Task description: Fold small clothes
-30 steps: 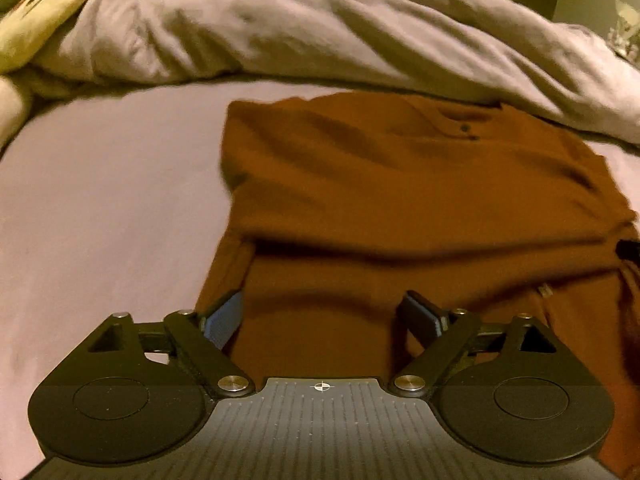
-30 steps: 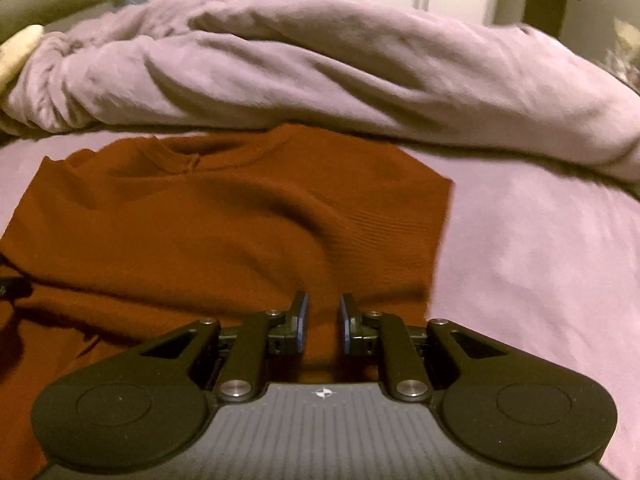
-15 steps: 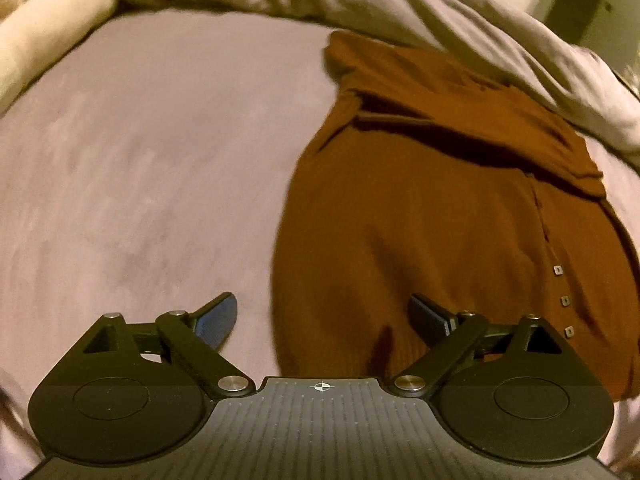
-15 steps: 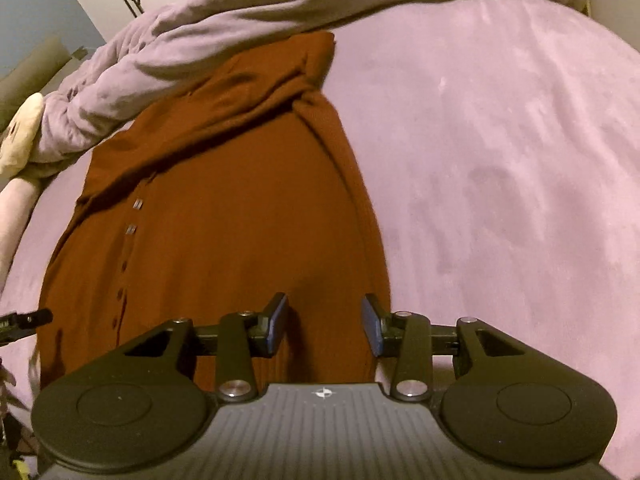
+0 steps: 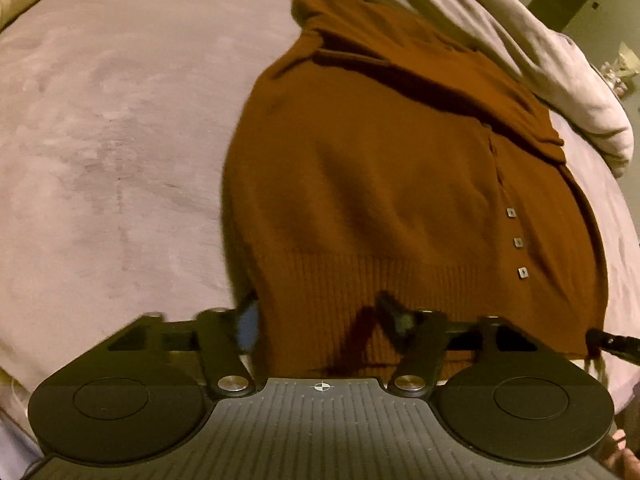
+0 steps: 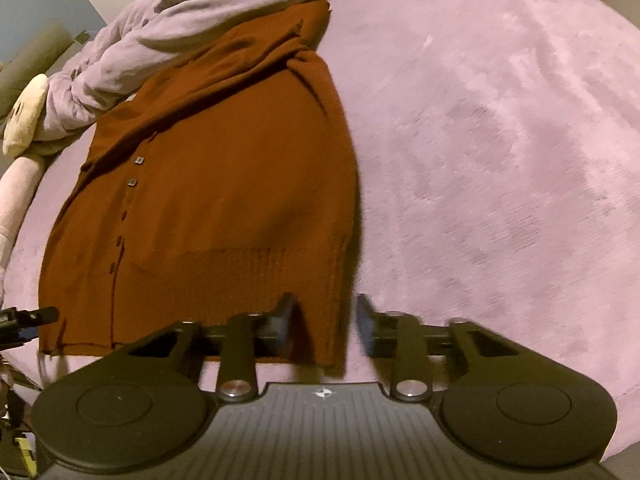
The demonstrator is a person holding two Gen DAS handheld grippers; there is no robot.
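A rust-brown knitted cardigan (image 5: 400,184) with small square buttons lies flat on the pink bed cover, its sleeves folded across the top. It also shows in the right wrist view (image 6: 224,184). My left gripper (image 5: 320,316) is open, its jaws straddling the left corner of the ribbed bottom hem. My right gripper (image 6: 326,316) is open, its jaws straddling the right corner of the hem. The tip of my right gripper shows at the right edge of the left wrist view (image 5: 612,342).
A rumpled pale duvet (image 5: 500,28) lies behind the cardigan; it also shows in the right wrist view (image 6: 192,24). A cream plush toy (image 6: 24,120) sits at the far left. The pink bed cover (image 6: 500,140) stretches to the right and left (image 5: 112,140).
Both grippers have pulled back from the folded sleeves at the top to the bottom hem. The right gripper has opened from nearly shut. The cardigan's hem corners now lie between the jaws.
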